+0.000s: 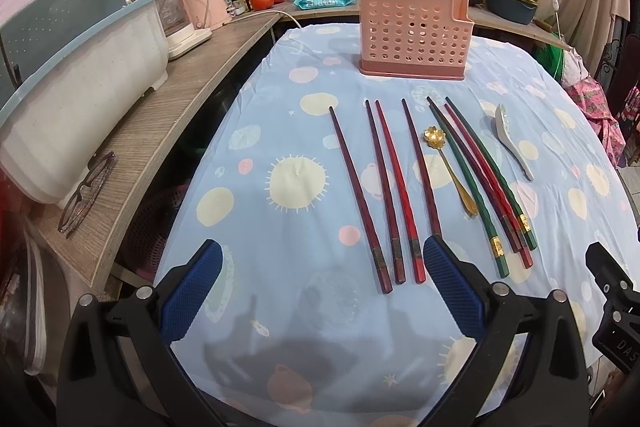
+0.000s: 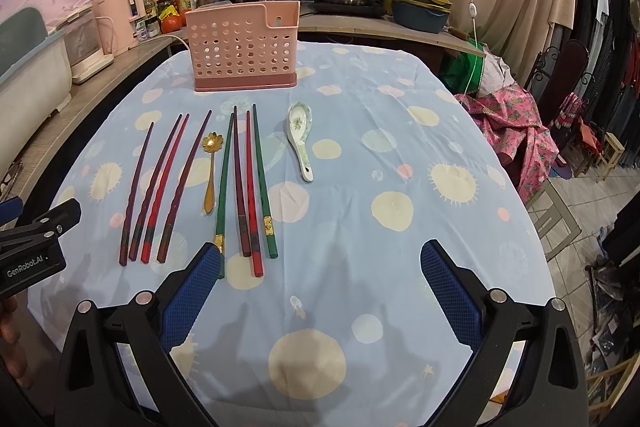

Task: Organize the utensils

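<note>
**Utensils laid out, both claws released**

While both claws hover spread wide and empty, left claw and right claw, eight chopsticks, a gold spoon and a ceramic spoon lie flat on the surface, before the pink holder.

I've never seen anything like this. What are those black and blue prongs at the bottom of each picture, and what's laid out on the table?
They are two hand-held claws, no robot arm; a person carries one in each hand. Each has a camera looking along its prongs, so one picture is from the left claw, the other from the right claw. Both are open and hold nothing. On the blue tablecloth lie eight chopsticks, red, dark and green, a small gold spoon and a white ceramic spoon. Behind them stands a pink perforated holder, where the utensils presumably go.
</note>
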`<state>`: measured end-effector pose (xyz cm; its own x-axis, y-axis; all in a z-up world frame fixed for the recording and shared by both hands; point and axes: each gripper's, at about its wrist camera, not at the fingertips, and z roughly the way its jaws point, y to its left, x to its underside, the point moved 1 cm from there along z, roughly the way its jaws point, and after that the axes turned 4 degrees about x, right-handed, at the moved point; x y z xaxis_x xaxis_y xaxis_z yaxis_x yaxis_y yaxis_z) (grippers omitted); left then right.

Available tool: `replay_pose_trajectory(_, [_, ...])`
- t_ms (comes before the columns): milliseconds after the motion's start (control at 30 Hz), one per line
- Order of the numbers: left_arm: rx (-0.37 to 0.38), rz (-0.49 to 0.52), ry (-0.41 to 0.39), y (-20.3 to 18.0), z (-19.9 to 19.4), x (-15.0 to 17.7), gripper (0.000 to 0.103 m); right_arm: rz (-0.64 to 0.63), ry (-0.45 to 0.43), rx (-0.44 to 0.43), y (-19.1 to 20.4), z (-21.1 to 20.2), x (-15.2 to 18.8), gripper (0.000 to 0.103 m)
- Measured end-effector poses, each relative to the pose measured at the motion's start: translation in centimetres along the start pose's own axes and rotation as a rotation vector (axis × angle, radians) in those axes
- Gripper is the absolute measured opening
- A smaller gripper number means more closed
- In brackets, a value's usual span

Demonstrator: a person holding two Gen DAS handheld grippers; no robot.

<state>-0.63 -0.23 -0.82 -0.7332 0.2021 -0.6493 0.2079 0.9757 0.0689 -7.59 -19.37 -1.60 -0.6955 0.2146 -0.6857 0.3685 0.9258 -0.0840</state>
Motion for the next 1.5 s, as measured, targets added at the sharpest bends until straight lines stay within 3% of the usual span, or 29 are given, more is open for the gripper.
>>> replay_pose_trajectory(1500, [0.005,0.001,0.012,-0.63,0.03,0.41,0.096,0.003,0.003,-0.003,0.07,0.12,-0.11,0.096])
